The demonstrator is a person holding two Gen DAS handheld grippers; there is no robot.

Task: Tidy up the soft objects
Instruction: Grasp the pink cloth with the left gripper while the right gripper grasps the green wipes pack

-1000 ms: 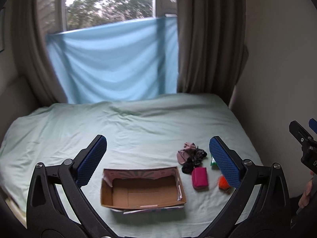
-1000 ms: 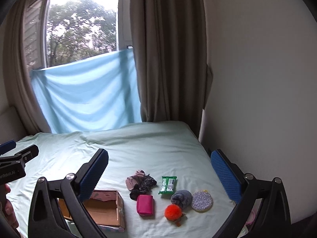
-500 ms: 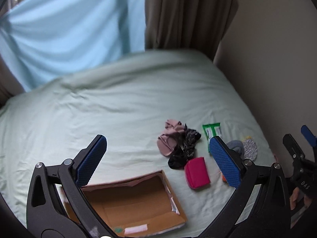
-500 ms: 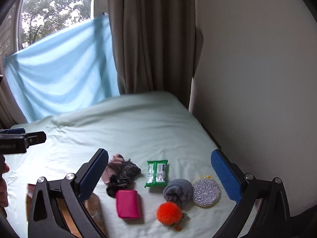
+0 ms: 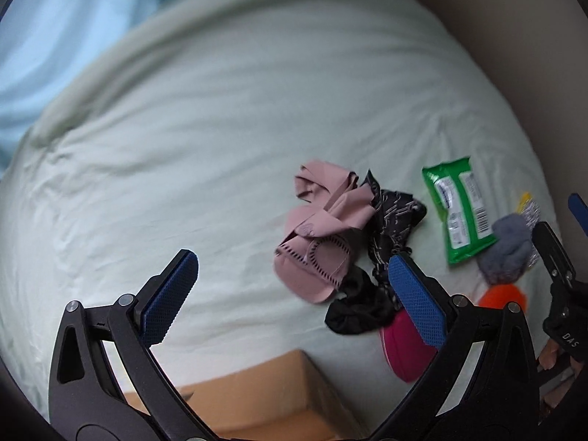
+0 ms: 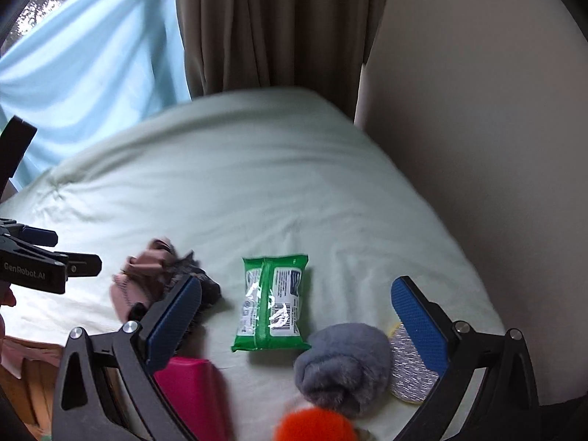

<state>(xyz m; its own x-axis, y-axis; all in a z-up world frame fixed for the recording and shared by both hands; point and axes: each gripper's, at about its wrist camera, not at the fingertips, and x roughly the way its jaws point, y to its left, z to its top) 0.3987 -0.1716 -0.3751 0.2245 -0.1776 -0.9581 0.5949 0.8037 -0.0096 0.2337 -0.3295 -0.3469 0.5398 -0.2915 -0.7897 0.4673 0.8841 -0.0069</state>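
Observation:
Soft items lie on the bed: a pink cloth (image 5: 319,235) (image 6: 137,279), a black patterned cloth (image 5: 386,228) (image 6: 205,286), a green wipes pack (image 5: 457,209) (image 6: 273,303), a grey fluffy ball (image 5: 507,253) (image 6: 343,364), an orange pom-pom (image 5: 501,296) (image 6: 312,428), a magenta pouch (image 5: 404,349) (image 6: 194,393) and a silver round pad (image 6: 409,371). A cardboard box (image 5: 264,397) sits at the near edge. My left gripper (image 5: 290,297) is open above the bed, just left of the cloths. My right gripper (image 6: 296,325) is open and empty over the wipes pack and grey ball.
The pale green bed sheet (image 5: 220,110) spreads far and left. A wall (image 6: 477,110) runs along the bed's right edge. A brown curtain (image 6: 272,25) and a light blue cloth (image 6: 84,55) hang behind the bed.
Both grippers have dropped and moved forward toward the pile of items, which now look larger. The box has slid to the bottom of the left view. Both stay open.

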